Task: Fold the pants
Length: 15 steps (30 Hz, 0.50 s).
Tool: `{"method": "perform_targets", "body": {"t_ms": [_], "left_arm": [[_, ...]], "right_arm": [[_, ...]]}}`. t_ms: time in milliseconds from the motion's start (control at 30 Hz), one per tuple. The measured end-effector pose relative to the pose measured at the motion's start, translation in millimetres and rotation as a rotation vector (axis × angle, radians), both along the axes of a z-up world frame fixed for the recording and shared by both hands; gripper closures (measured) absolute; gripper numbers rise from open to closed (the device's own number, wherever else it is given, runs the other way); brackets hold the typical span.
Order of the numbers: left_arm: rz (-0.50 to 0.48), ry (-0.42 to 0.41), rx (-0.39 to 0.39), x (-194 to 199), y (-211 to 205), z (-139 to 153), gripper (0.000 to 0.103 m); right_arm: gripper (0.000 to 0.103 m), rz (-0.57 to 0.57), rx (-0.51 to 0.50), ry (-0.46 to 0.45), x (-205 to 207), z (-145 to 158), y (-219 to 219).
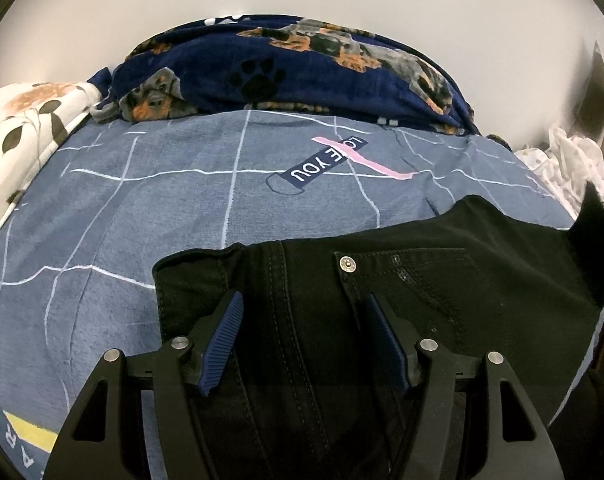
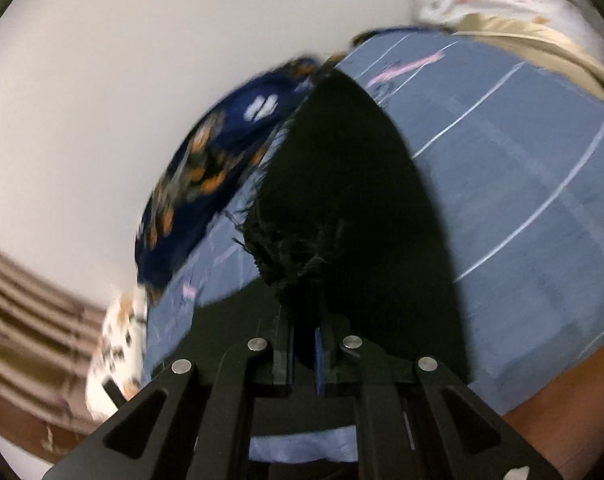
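Bed: blue sheet [image 1: 142, 208] under black pants [image 1: 422, 280].
Right gripper [image 2: 302, 344]: clamped on frayed hem, leg stretching ahead.
Left gripper [image 1: 302, 320]: jaws apart over the waist.

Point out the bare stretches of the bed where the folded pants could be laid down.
The blue checked sheet is bare left of the black pants, out to the floral quilt. Another free strip lies past the pants, around the LOVE YOU print, up to the dog-print blanket. The right edge is crowded: pants and white cloth.
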State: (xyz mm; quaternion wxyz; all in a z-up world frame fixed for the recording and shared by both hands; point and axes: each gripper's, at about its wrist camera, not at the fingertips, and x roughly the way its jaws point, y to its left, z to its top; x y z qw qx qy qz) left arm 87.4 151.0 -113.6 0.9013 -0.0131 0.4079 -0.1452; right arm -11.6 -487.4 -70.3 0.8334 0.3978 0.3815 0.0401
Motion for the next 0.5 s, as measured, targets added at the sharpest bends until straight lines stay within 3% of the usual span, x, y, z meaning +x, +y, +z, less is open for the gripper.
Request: {"method": "perform_targets", "body": {"t_ms": [233,500], "left_arm": [[-0.004,-0.005,-0.024,-1.7,4.5,-0.3,0.038],[-0.005,-0.009,-0.041,-3.2,9.7,-1.4,0.037]], "right_arm": [[0.094,0.153,-0.055,0.077,8.5,-26.2,79.4],[0.094,0.235,-0.073,0.118,11.9,-44.9,126.0]]}}
